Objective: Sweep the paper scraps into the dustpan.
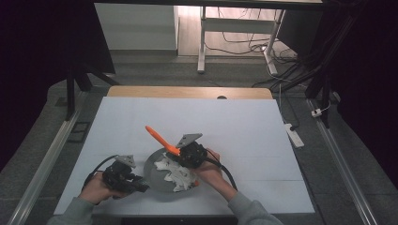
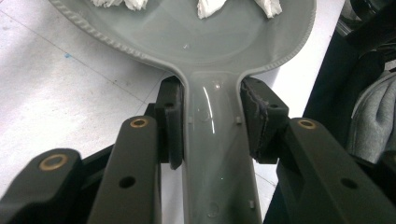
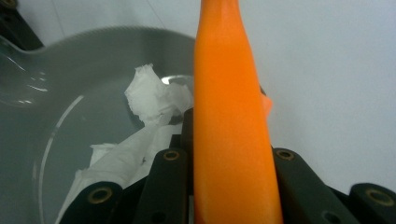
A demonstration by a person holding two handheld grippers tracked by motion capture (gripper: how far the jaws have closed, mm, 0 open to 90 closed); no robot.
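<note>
High view: left gripper point(image 1: 141, 183) jaws clamp pan handle point(image 2: 219, 154); right gripper point(image 1: 180, 154) grips orange spatula point(image 1: 161, 139).

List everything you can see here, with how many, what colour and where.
pan: one, grey, on the near part of the white sheet, its handle clamped by the left gripper
paper pieces: several, white, crumpled, inside the pan
orange tool: one, orange, long handle sticking up and left from the right gripper, over the pan
table: one, white sheet on a wooden top
left gripper: one, black, shut on the pan's handle
right gripper: one, black, shut on the orange tool
hands: two, at the near edge, grey sleeves
</note>
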